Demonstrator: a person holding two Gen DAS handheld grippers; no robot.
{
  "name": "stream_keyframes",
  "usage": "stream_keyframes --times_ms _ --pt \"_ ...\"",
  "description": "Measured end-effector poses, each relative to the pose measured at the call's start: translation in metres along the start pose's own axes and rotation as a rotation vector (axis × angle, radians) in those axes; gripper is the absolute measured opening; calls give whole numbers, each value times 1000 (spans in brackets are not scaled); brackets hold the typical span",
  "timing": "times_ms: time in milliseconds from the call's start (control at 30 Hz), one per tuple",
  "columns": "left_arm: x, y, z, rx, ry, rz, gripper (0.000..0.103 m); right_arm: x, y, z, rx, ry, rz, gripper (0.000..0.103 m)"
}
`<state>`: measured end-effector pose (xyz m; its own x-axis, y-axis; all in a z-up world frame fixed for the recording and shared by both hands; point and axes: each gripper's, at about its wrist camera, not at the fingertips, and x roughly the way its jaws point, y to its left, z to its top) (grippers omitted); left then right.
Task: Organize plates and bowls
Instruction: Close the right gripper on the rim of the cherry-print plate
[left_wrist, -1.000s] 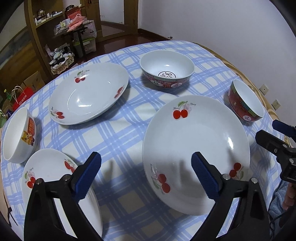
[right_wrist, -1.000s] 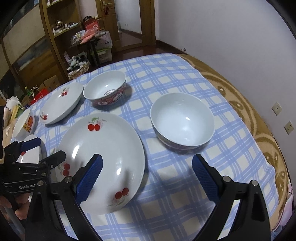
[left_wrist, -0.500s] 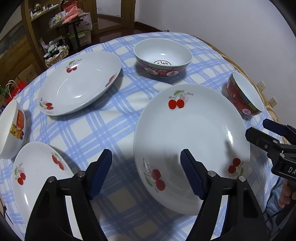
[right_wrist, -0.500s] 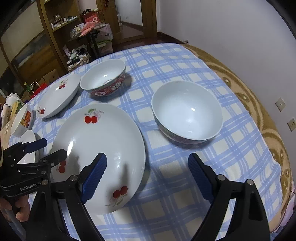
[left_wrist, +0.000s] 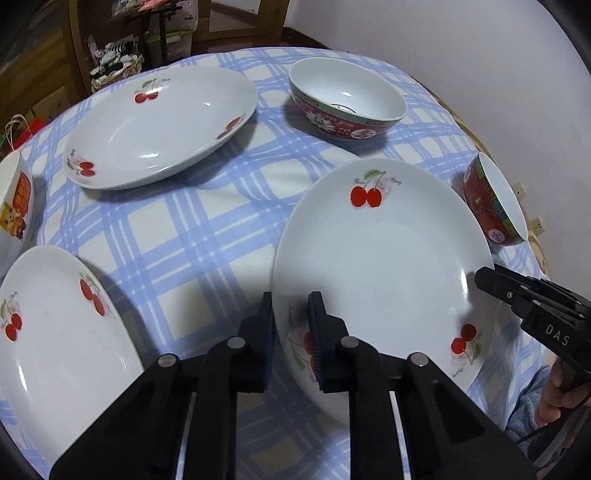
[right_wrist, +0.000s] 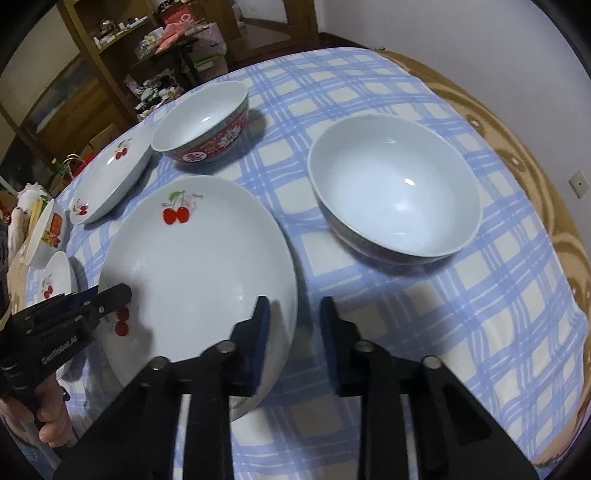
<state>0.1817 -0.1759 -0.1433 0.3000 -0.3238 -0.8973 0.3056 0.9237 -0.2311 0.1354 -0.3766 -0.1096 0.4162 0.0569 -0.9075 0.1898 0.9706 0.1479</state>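
Note:
A large white plate with cherry prints (left_wrist: 388, 258) lies on the blue checked tablecloth (left_wrist: 207, 229). My left gripper (left_wrist: 290, 314) straddles its left rim. Its jaws are closing, with the rim between the pads and a narrow gap still showing. From the right wrist the same plate (right_wrist: 192, 266) fills the centre-left. My right gripper (right_wrist: 295, 317) straddles its right rim and is also closing. One finger is over the plate and the other is outside, with cloth visible between it and the rim. Each gripper shows in the other's view: the right gripper (left_wrist: 491, 280), the left gripper (right_wrist: 118, 295).
A second cherry plate (left_wrist: 159, 125) and a red patterned bowl (left_wrist: 347, 103) sit further back. A smaller cherry plate (left_wrist: 55, 332) and a cartoon-print bowl (left_wrist: 14, 206) lie left. Another red bowl (left_wrist: 491, 206), white inside (right_wrist: 395, 188), stands right of the plate. Shelves stand beyond.
Both grippers have come down closer to the large cherry plate. Their jaws have narrowed from wide apart to close around its opposite rims.

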Motion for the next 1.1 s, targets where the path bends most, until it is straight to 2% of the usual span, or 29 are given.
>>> stream_keyframes --times_ms 100,200,400,600,1100 --pt "0 -1 0 9 0 2 16 2 0 1 0 7 15 16" --pt "1 0 0 9 -1 0 16 5 1 3 -1 11 29 14" --pt "-1 4 0 1 -14 -50 19 9 1 4 -6 21 33 14" --pt "-2 -1 -3 63 -33 -3 17 8 6 3 -14 21 8 14" --pt "-20 1 -18 63 -29 -22 17 -8 6 -2 -13 36 18 13"
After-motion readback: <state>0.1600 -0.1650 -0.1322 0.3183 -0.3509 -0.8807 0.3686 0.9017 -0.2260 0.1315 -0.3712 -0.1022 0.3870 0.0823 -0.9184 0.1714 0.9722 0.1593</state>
